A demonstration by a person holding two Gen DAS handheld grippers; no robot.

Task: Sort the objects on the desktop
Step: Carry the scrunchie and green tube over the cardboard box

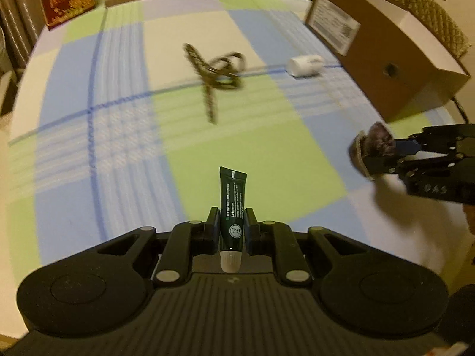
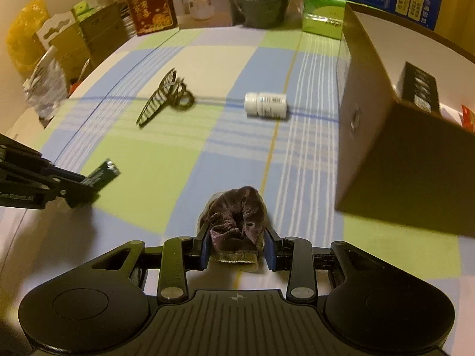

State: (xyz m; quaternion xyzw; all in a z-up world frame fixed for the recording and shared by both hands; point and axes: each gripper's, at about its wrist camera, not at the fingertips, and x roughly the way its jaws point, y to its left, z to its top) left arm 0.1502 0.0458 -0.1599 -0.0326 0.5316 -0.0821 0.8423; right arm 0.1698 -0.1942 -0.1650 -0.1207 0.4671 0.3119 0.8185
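Observation:
My left gripper (image 1: 232, 218) is shut on a dark green tube (image 1: 232, 201) with a clear cap, held above the checked tablecloth; the tube also shows in the right wrist view (image 2: 101, 173). My right gripper (image 2: 236, 238) is shut on a crumpled purple velvet scrunchie (image 2: 237, 216), which also shows in the left wrist view (image 1: 372, 148). A striped hair clip (image 1: 216, 71) (image 2: 166, 96) and a white pill bottle (image 1: 304, 65) (image 2: 265, 104) lie on the cloth farther ahead.
An open brown cardboard box (image 1: 383, 59) (image 2: 394, 136) stands at the right, with items inside. Boxes, a red packet (image 2: 150, 3), a black pot (image 2: 259, 3) and a green pack (image 2: 323, 14) line the table's far edge. Bags sit at the left (image 2: 44, 80).

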